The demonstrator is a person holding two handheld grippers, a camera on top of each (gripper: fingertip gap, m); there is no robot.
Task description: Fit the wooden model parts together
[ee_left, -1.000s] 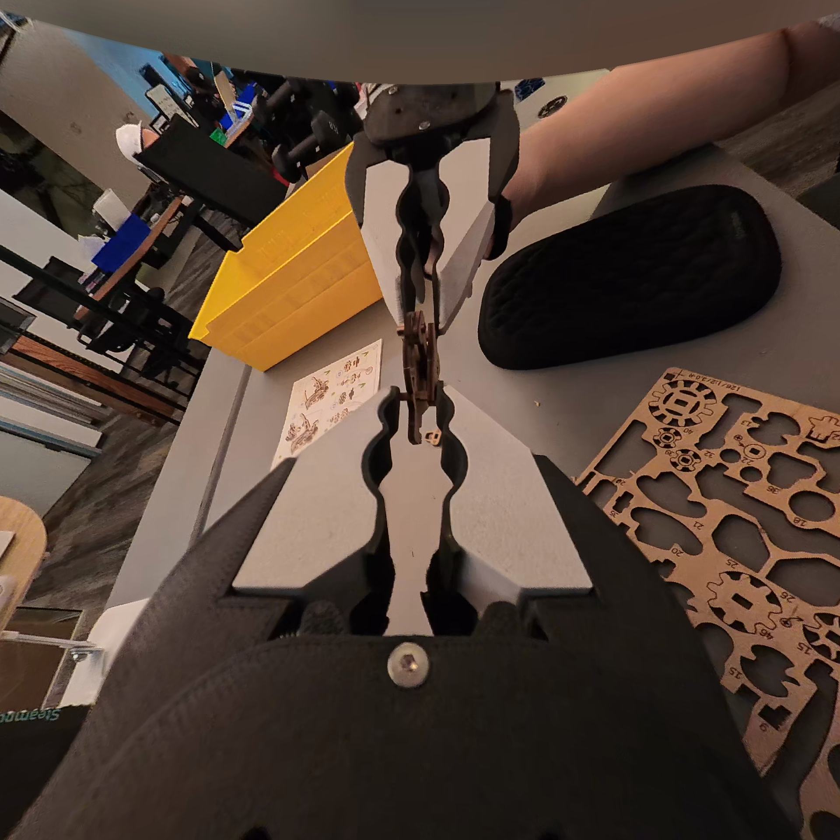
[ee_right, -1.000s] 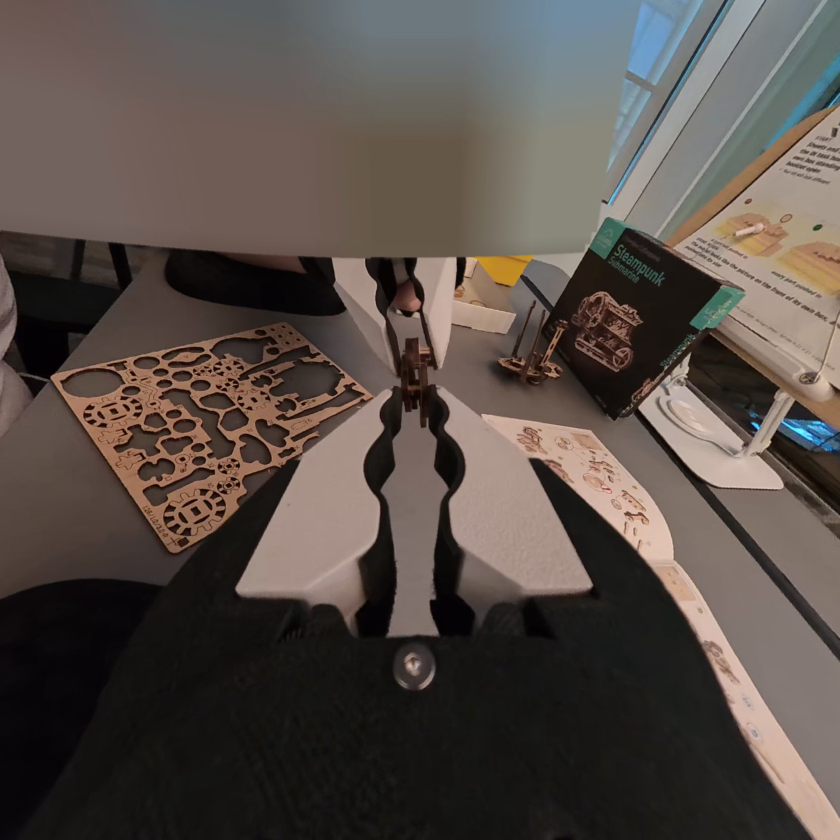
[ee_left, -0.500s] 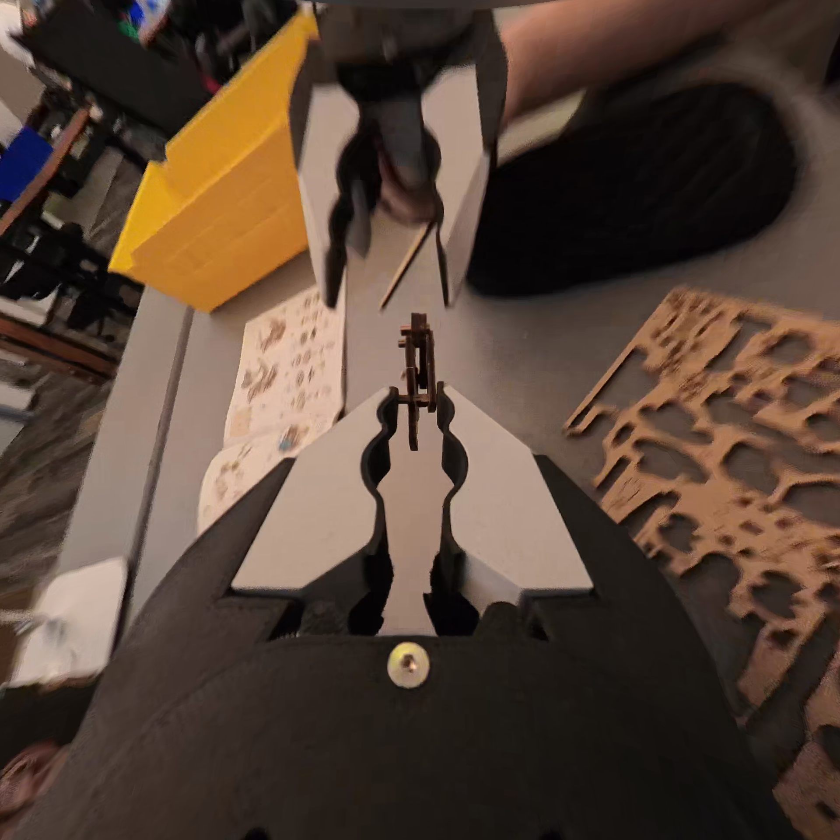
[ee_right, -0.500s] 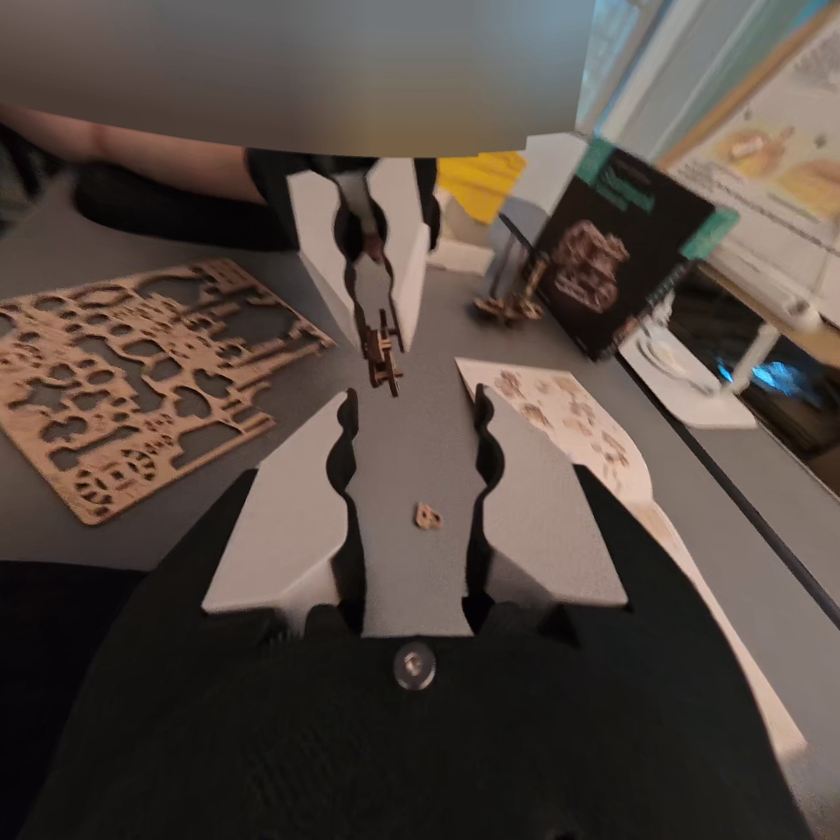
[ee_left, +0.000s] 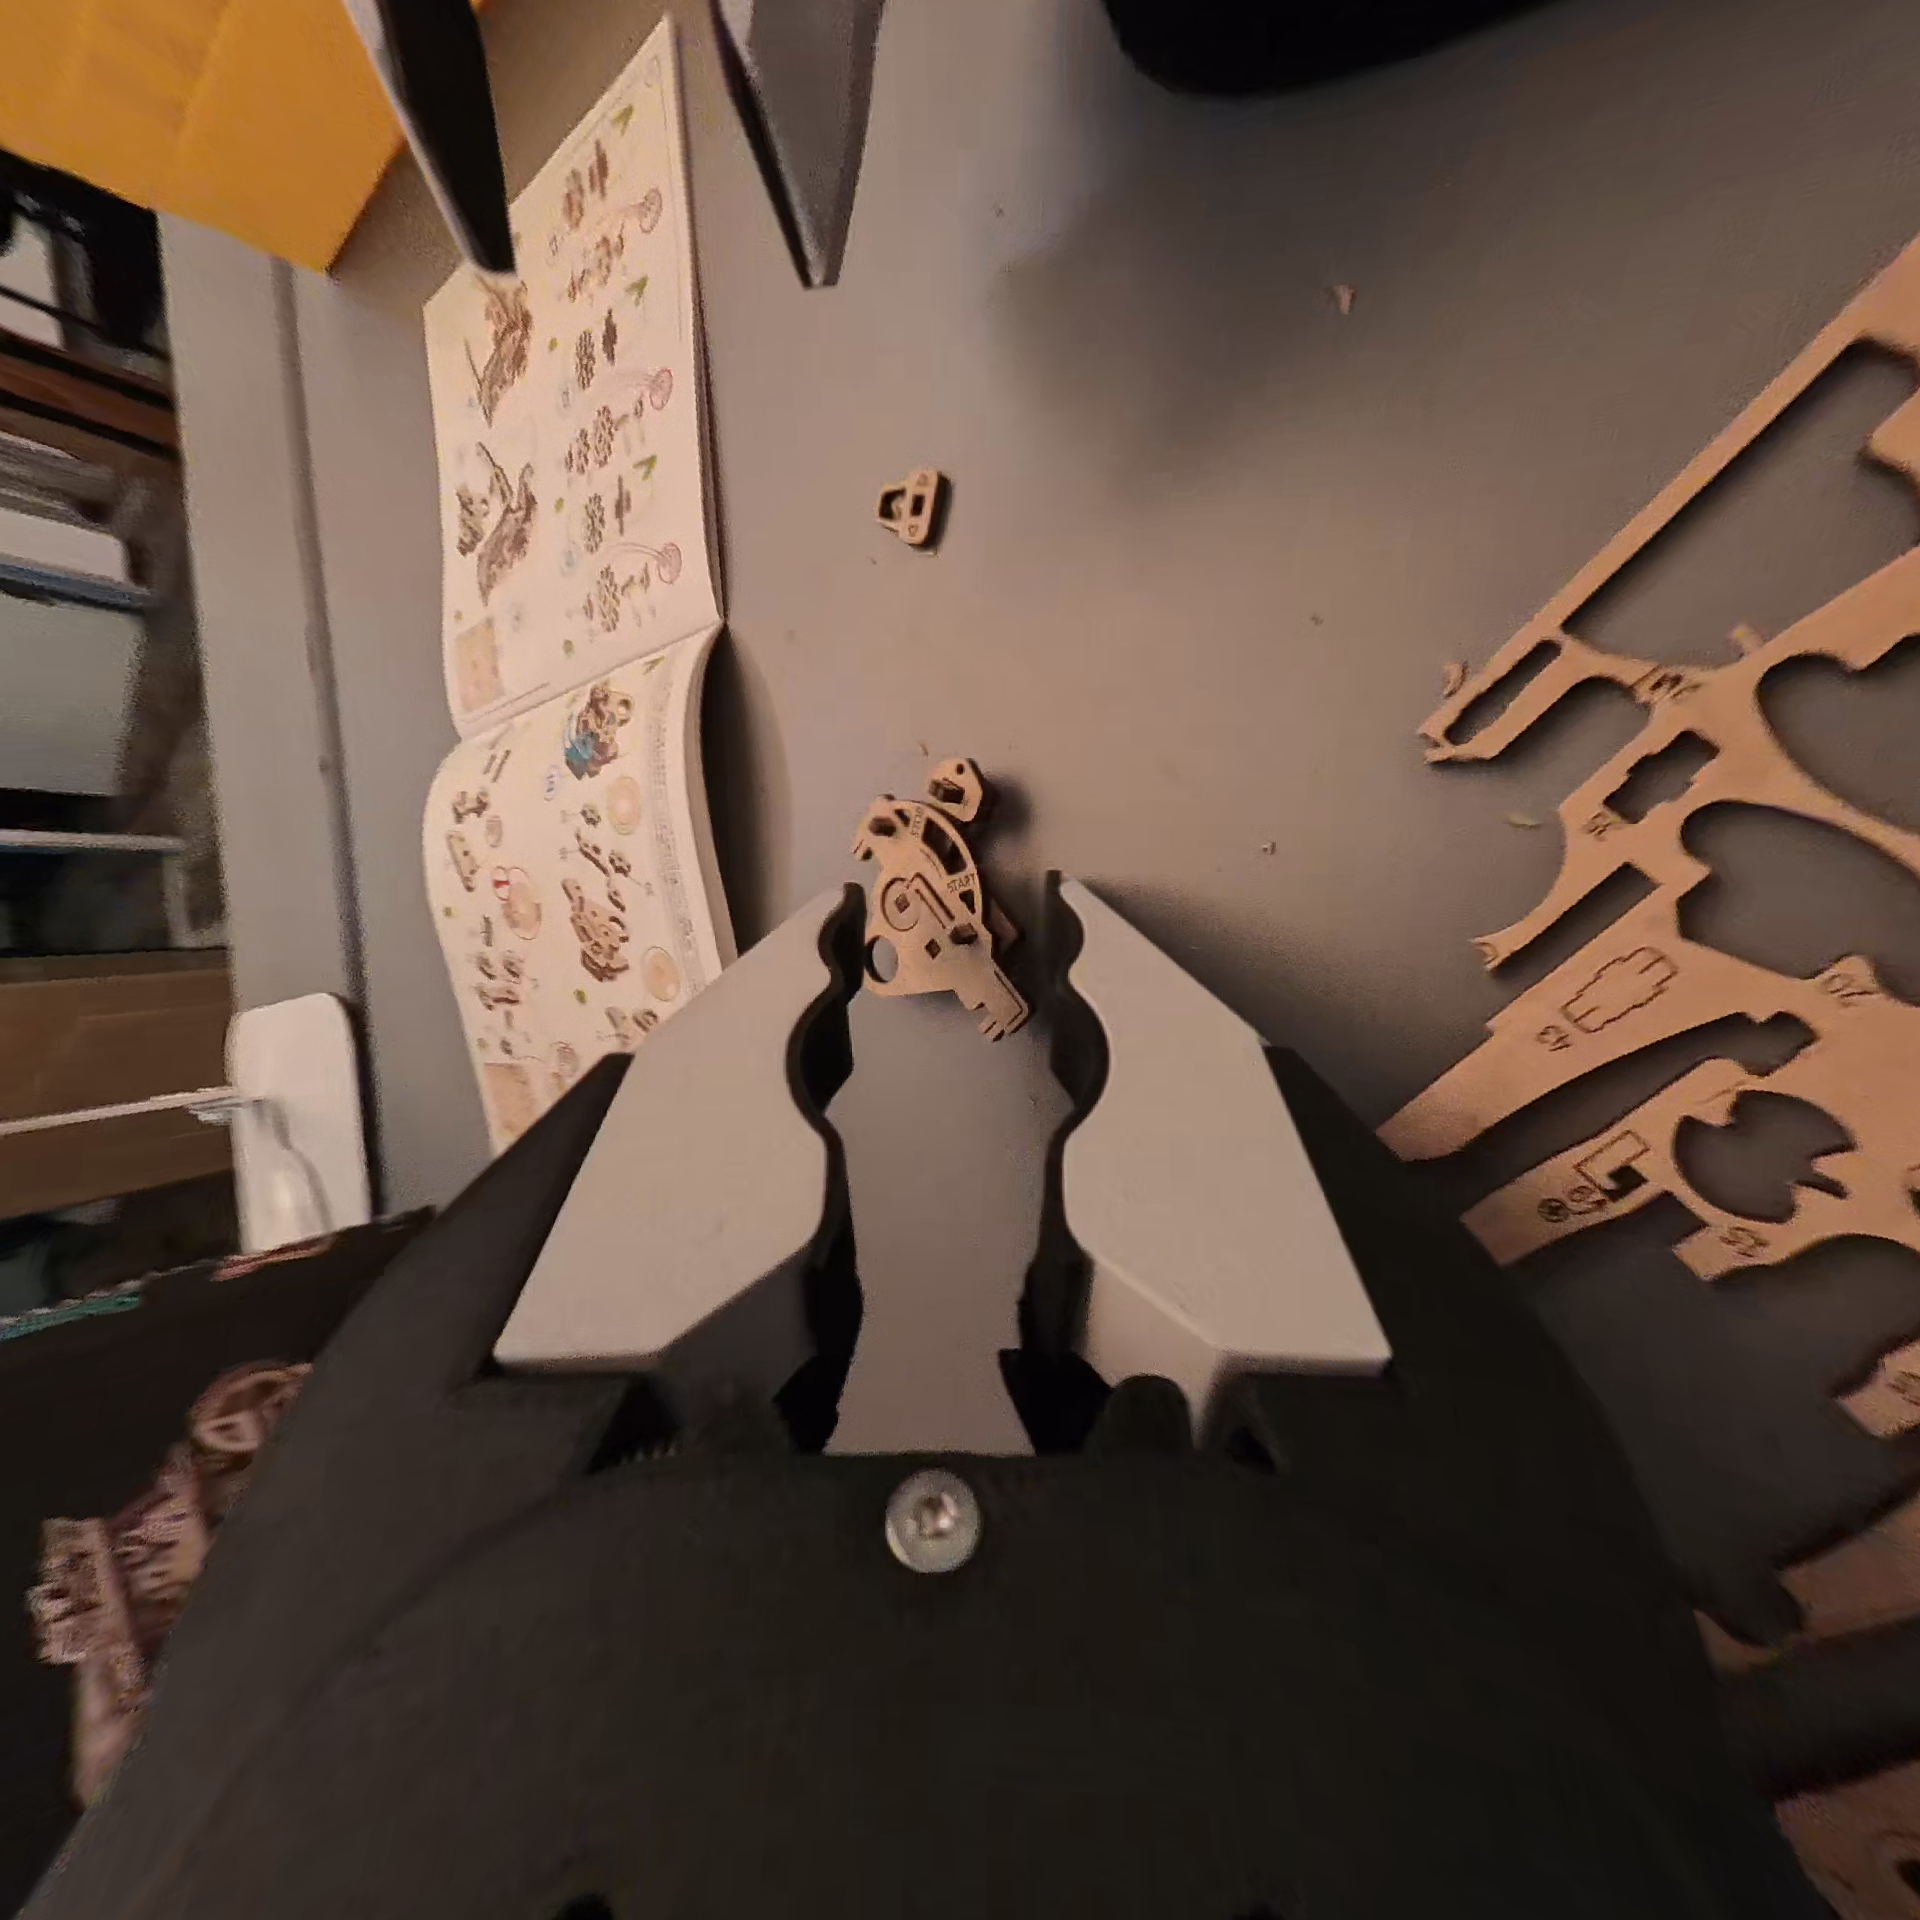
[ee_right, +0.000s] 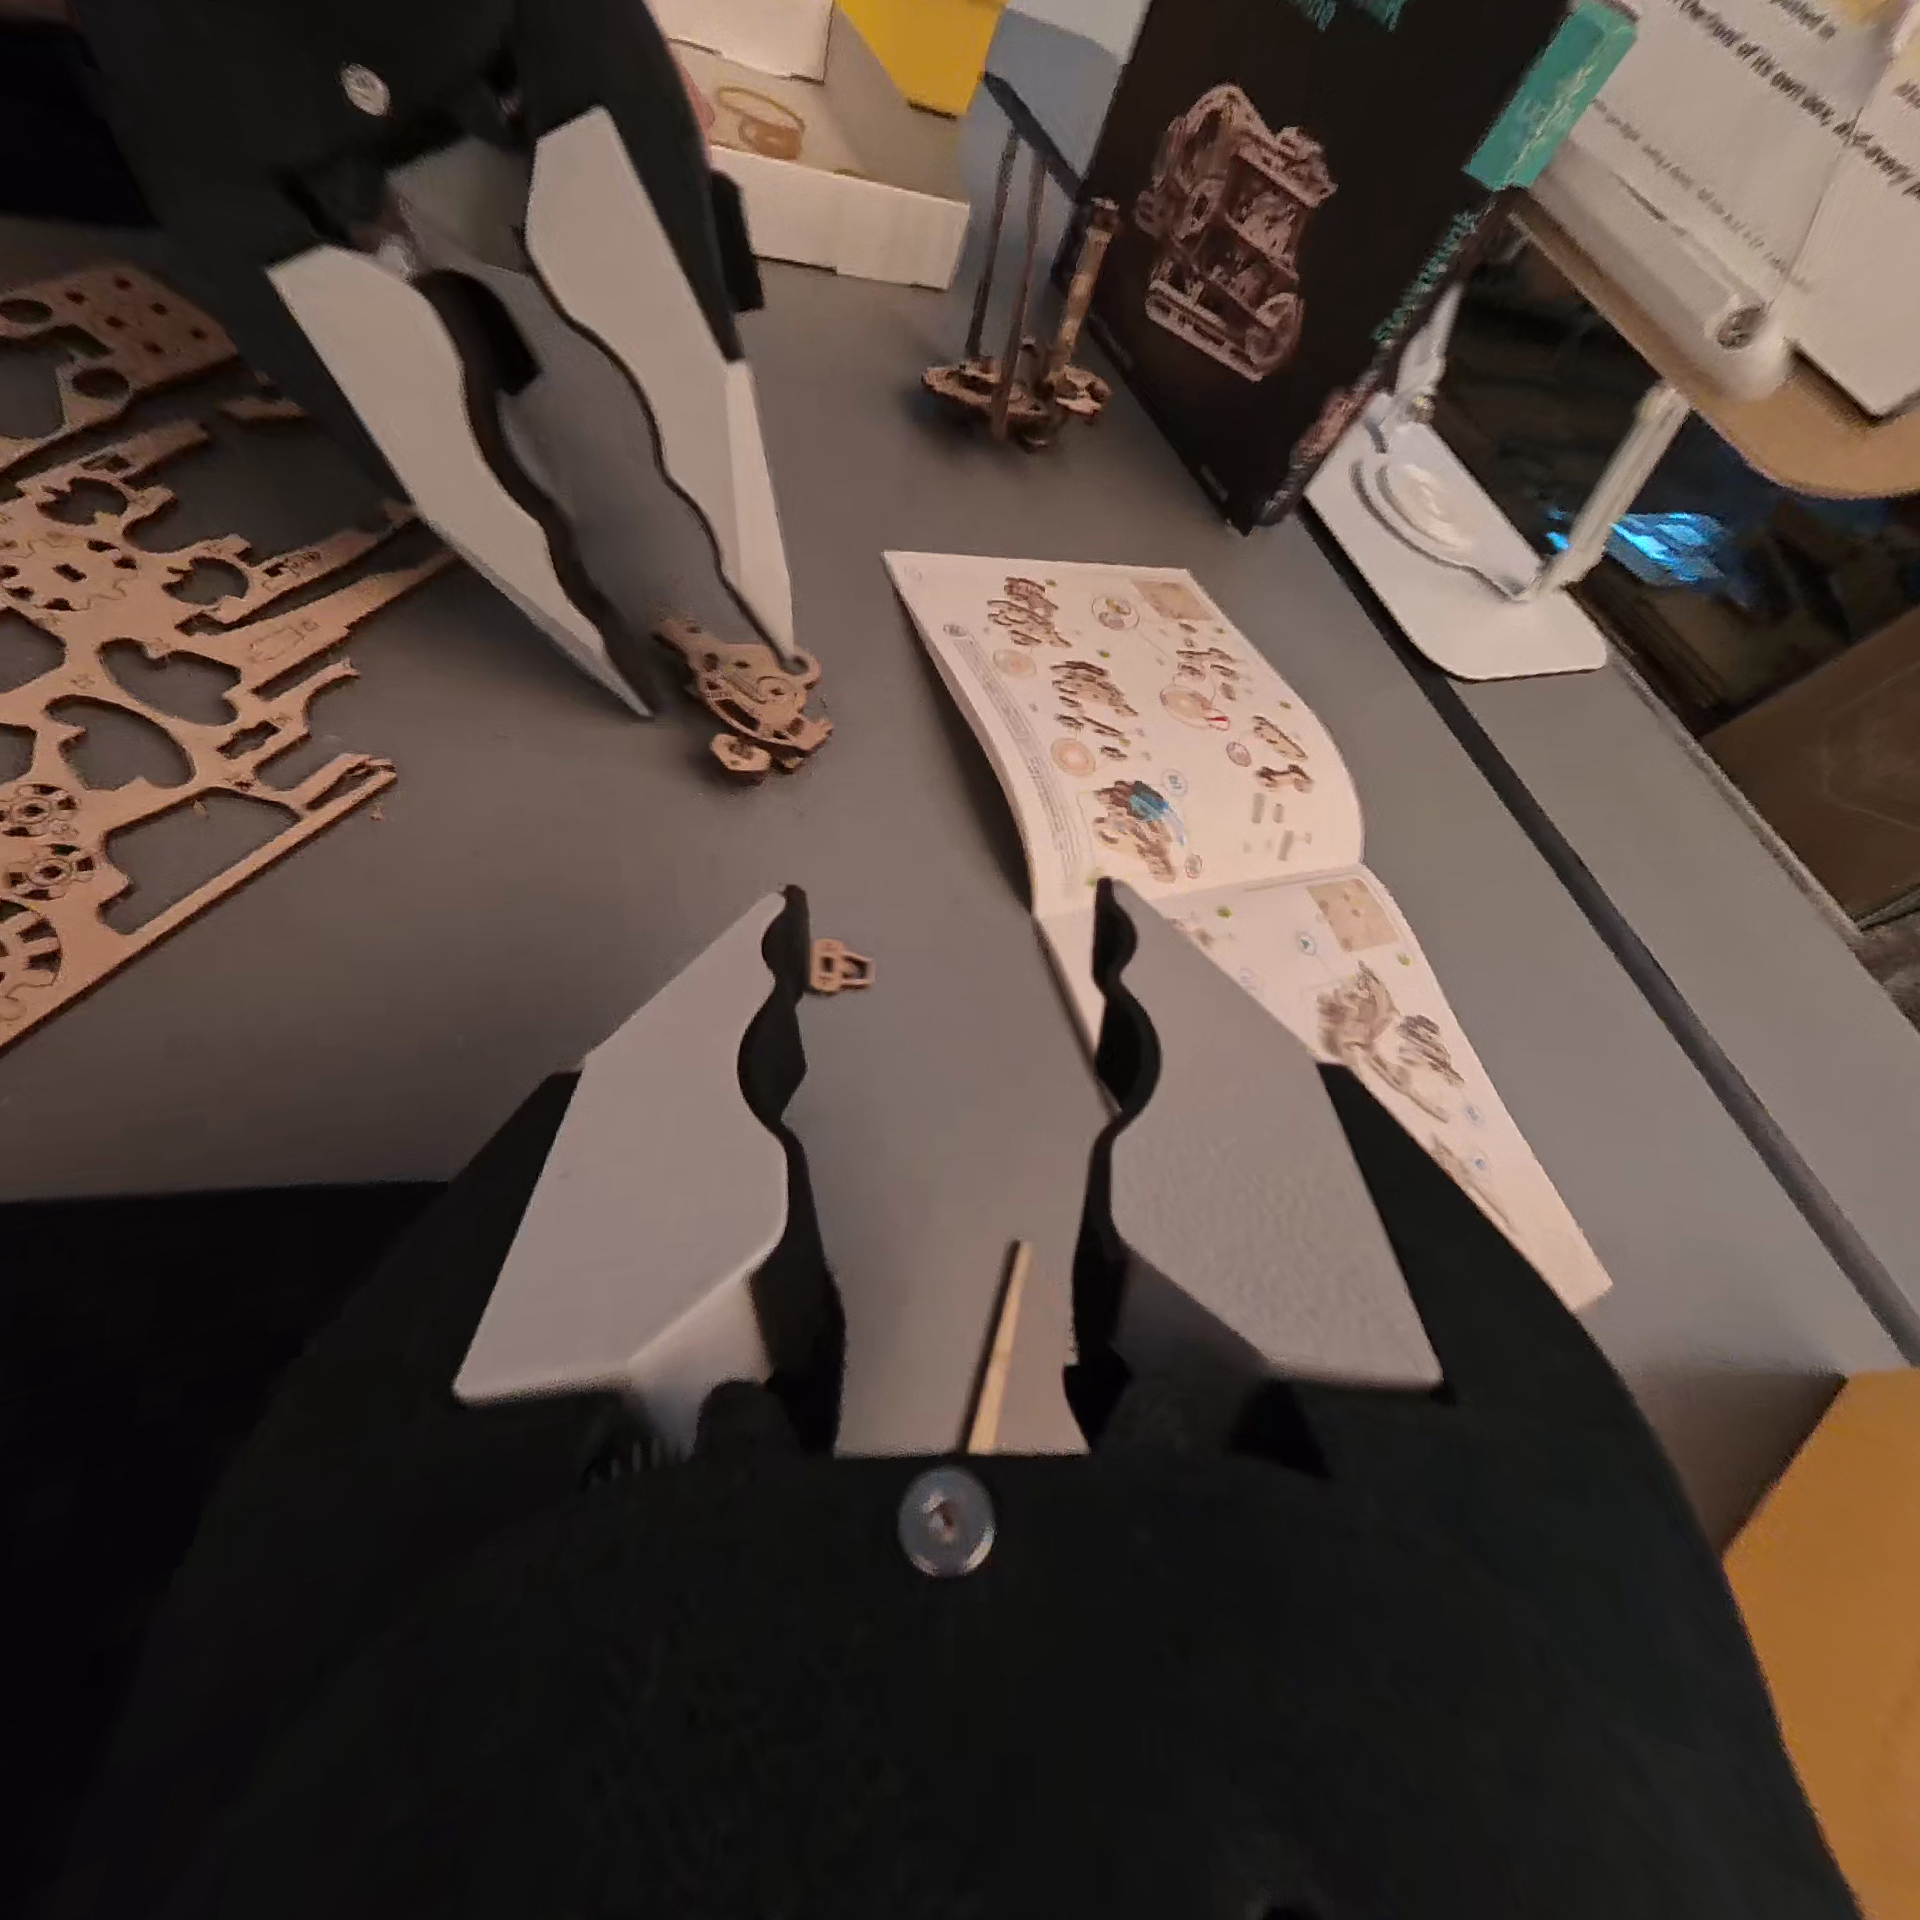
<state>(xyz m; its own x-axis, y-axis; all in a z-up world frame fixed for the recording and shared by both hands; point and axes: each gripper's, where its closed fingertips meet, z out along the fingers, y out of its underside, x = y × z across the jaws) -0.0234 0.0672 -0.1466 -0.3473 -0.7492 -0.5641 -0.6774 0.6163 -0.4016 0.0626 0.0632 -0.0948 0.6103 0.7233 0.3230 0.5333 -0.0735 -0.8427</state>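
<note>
1. The small flat tan wooden sub-assembly with a curved slot and a key-like tail (ee_left: 940, 914) is lying on the grey counter (ee_left: 1247, 520), between the tips of the left gripper (ee_left: 951, 909). Its fingers (ee_left: 707, 1122) are standing apart on either side of it, and no clamping is being shown. In the right wrist view the same piece (ee_right: 753, 701) is seen at the foot of those fingers, touching or very nearly touching one tip.

2. The tiny loose tan wooden piece with two cut-outs (ee_right: 840, 966) is lying flat on the counter just inside the left-hand fingertip of the right gripper (ee_right: 940, 935), whose fingers (ee_right: 665, 1164) are being held wide apart with nothing between the tips.

3. The step in hand is judged to be a regrasp: both parts are lying free, so joining is not yet being done. Next, a low, careful pinch on the thin loose piece is being called for, then a grip on the sub-assembly that leaves its mating slot exposed.

4. A thin pale stick (ee_right: 997, 1351) is being seen deep at the right gripper's base; what it is cannot be told.

5. The tan laser-cut plywood sheet (ee_left: 1662, 935) is being cut off by the frame. The white open instruction booklet (ee_left: 582, 520) is lying beside the parts. Edges of both views are blurred.
</note>
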